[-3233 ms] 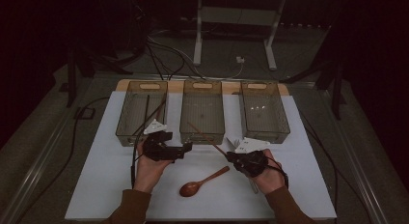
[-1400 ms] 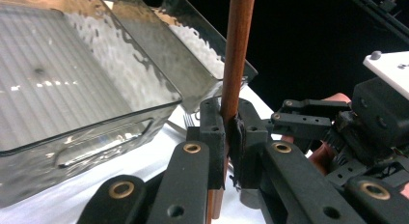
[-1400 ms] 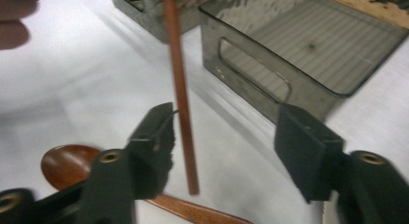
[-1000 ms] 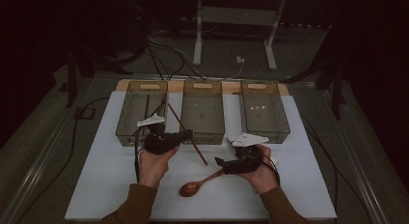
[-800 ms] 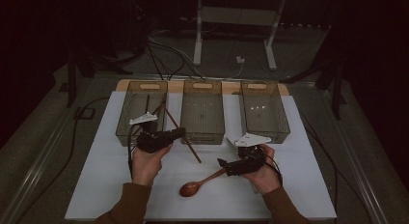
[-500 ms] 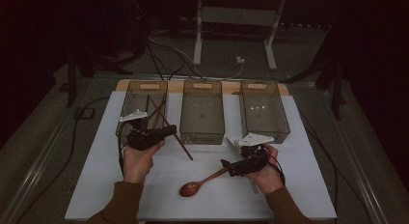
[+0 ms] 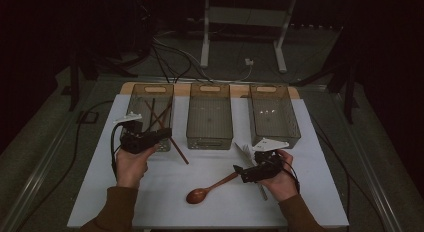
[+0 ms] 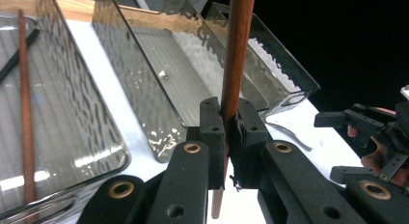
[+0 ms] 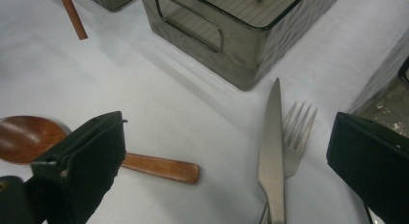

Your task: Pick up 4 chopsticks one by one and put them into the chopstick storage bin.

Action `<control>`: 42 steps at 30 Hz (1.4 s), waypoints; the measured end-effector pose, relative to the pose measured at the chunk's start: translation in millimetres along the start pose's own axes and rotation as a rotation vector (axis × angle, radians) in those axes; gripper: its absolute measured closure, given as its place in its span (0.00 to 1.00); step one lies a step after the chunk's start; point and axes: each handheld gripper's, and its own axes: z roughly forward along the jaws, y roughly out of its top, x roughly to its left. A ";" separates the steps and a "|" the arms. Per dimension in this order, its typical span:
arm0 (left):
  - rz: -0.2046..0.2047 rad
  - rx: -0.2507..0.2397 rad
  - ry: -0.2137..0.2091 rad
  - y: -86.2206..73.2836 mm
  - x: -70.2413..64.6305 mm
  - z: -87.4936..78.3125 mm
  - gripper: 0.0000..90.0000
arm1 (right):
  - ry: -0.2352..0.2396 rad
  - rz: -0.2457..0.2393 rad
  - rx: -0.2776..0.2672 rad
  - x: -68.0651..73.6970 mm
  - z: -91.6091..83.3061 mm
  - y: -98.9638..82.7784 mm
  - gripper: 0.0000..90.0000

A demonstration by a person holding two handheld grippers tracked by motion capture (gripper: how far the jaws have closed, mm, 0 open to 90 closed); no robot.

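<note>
Beside the left bin (image 7: 150,112), our left gripper (image 7: 145,138) pinches a chopstick (image 7: 175,147) between its jaws, above the tabletop (image 7: 100,192). Our right gripper (image 7: 252,173) has just been opening; its jaws stand spread with nothing between them, above the spoon (image 7: 207,189), knife (image 9: 271,151) and fork (image 9: 295,132).

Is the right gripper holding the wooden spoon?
No: the right gripper has open jaws, and the wooden spoon lies free on the table.

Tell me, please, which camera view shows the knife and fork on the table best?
The right gripper view: the knife lies across the fork on the white table, close up between the open jaws of the right gripper. The high view gives only pale slivers beside that gripper; the left gripper view shows a thin curved strip past the bins.
</note>
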 end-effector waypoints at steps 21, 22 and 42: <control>-0.026 0.019 0.068 7.9 19.6 -10.7 0.96 | -0.022 0.021 -0.001 -9.7 -8.5 -6.8 0.00; -0.026 0.022 0.073 8.8 20.4 -11.1 0.96 | -0.024 0.023 -0.002 -10.7 -8.8 -7.3 0.00; -0.073 0.062 0.173 25.1 49.7 -9.5 0.96 | -0.047 0.042 -0.003 -19.7 -15.6 -13.2 0.00</control>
